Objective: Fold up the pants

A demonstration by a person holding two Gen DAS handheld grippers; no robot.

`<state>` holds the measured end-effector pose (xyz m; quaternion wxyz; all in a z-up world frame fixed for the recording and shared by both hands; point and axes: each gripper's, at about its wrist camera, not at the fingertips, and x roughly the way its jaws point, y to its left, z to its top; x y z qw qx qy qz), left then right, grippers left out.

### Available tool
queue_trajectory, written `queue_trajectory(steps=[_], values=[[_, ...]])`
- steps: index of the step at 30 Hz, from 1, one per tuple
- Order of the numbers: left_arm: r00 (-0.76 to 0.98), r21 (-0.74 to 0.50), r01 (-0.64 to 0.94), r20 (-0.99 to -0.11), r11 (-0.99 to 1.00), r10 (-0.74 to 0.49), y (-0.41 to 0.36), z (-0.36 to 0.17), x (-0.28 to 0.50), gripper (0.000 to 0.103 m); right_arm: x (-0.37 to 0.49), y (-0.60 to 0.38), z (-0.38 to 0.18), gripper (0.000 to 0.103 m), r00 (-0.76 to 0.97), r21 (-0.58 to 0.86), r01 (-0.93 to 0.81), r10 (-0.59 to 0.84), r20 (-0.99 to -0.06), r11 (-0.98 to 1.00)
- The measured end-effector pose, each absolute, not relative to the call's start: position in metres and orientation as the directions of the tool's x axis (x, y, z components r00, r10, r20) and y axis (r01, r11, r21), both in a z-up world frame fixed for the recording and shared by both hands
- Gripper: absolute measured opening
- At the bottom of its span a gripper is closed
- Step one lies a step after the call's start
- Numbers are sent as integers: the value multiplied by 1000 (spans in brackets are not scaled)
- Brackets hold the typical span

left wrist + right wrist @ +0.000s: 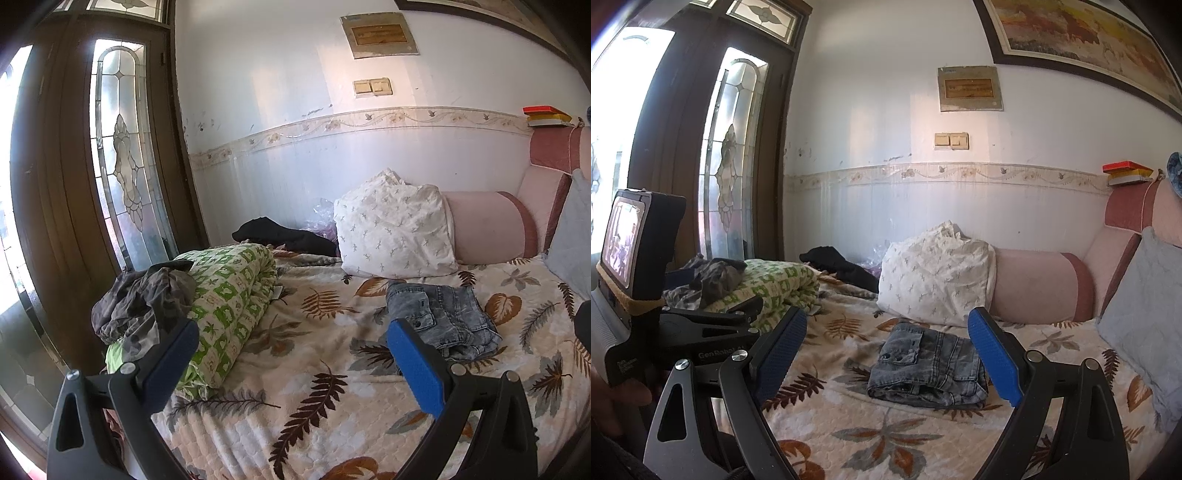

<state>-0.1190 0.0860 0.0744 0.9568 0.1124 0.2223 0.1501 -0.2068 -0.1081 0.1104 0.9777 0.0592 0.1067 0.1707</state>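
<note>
Grey denim pants [929, 365] lie folded in a compact bundle on the leaf-print bedspread [849, 424], in front of the pillows. They also show in the left wrist view [443, 317], behind the right fingertip. My right gripper [886, 354] is open and empty, held above the bed a little short of the pants. My left gripper [291, 354] is open and empty, over the bedspread [295, 387] to the left of the pants. The left gripper's body with its small screen [624, 243] shows at the left of the right wrist view.
A rolled green-and-white quilt [229, 295] with crumpled grey clothes [144, 299] on it lies at the bed's left edge. A black garment [284, 234], a white patterned pillow [395, 232], a pink bolster [491, 229] and a grey-blue cushion [1145, 321] stand by the headboard. A glass door [122, 155] is left.
</note>
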Motion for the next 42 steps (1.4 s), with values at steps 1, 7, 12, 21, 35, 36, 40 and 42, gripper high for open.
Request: queue_trajectory(steps=[1,7,12,21,35,36,40,42], values=[[855,281,-239,-392,929,338,86,74,-119,103,-206,-108,110,90,919,152,-321,347,-189,935],[851,276,-244,-399,930,342,89,72,-118,103,-205,-107,109,90,917,151,-324,350,-193,934],[849,274,-248,-401,929,345,91,71,-118,103,-204,-106,108,89,915,151,-327,353,-197,933],[842,268,-252,-413,930,347,95,66,-115,103,-201,-102,104,90,910,148,-332,358,-209,932],[830,259,-263,-429,929,355,102,60,-110,103,-195,-95,100,89,905,142,-334,359,-226,932],[830,259,-264,-429,929,355,102,60,-110,103,-195,-95,100,89,906,142,-332,358,-228,932],[828,260,-265,-432,929,357,102,59,-110,103,-192,-93,101,89,907,138,-328,353,-230,934],[828,258,-265,-433,929,356,104,58,-109,103,-190,-93,102,90,909,144,-324,350,-228,935]])
